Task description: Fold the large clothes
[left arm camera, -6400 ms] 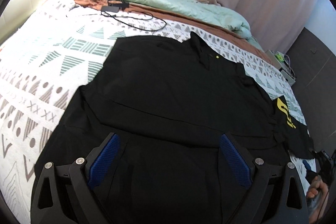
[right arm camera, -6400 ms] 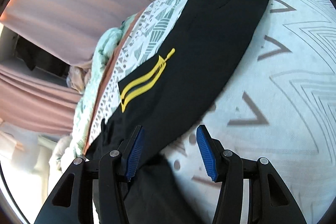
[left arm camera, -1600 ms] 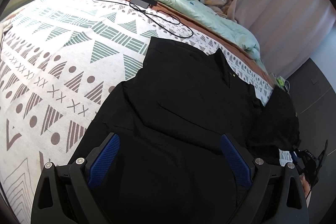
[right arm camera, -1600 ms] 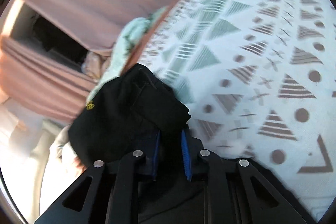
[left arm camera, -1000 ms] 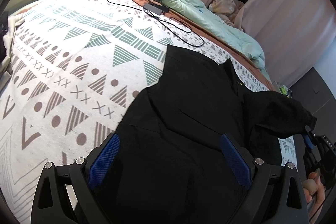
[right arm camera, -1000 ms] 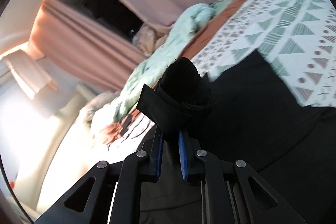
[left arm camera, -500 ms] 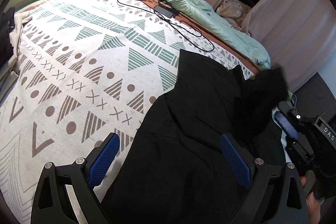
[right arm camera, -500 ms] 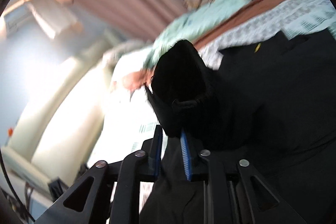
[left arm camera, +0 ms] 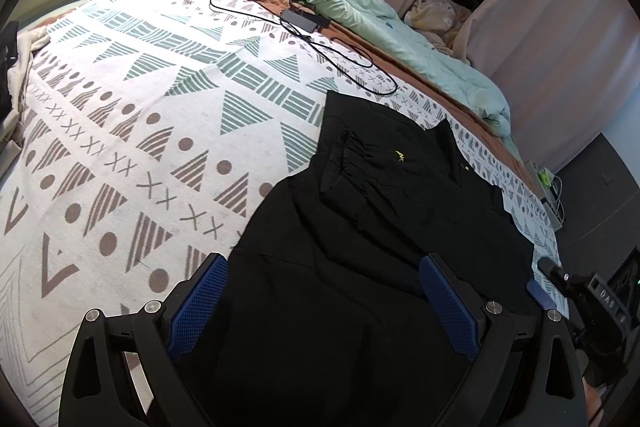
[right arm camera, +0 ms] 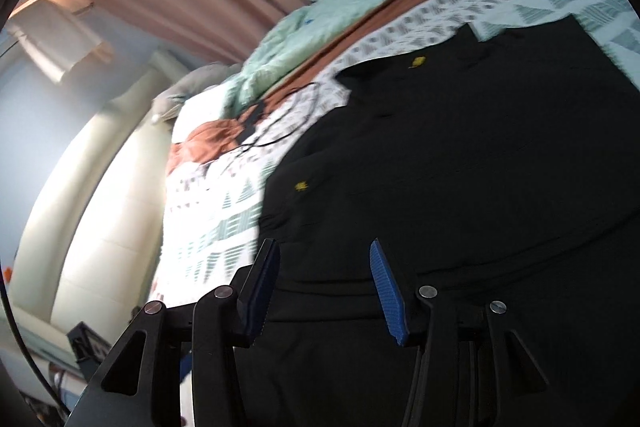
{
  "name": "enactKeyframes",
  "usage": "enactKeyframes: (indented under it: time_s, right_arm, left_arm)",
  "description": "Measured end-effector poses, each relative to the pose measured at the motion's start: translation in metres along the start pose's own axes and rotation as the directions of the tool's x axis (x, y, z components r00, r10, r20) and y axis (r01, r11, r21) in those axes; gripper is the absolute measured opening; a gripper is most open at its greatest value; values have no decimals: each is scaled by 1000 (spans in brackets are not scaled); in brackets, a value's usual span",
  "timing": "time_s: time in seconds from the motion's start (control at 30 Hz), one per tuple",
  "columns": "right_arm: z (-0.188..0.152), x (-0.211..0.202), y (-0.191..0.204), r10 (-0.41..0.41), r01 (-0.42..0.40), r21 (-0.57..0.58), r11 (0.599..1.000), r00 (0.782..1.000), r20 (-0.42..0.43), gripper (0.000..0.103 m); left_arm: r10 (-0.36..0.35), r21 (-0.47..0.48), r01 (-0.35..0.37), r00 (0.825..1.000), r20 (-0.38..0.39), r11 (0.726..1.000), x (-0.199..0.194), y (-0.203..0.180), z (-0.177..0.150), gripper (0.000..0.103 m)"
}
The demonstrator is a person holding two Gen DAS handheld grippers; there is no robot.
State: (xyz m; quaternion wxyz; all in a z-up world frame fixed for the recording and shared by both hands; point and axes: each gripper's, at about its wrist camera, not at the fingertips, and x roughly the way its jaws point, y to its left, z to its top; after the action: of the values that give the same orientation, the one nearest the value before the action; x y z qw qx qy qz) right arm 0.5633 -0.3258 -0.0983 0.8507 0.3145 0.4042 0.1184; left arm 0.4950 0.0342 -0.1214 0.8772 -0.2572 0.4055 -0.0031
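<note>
Both grippers [left arm camera: 324,301] [right arm camera: 324,291] wide open, empty. Jacket [left arm camera: 380,227] looks soft and floppy; I'd pinch its 9 o'clock edge.

Right gripper [left arm camera: 600,297] body: white letters "DAS", cut off at the edge.
Black garment [left arm camera: 380,227] chest: small yellow mark, unreadable.
</note>
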Motion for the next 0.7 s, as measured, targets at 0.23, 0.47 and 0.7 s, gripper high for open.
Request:
enactKeyframes:
  time_s: [0.23,0.47,0.7]
  right_arm:
    - [24,-35,-72,-112,111,60,992,994,14,48]
    - [27,-80,-127,-170,164,145,976,985,33,66]
    - [6,-120,-164,-213,201,198,959,976,40,90]
  left_arm:
    - [7,11,-7,1000,15,1000,-4,-15,1,96]
    - [13,83,-16,999,42,996,-16,-35,-12,96]
    - [2,88,-12,993,117,996,-39,-38,-34,96]
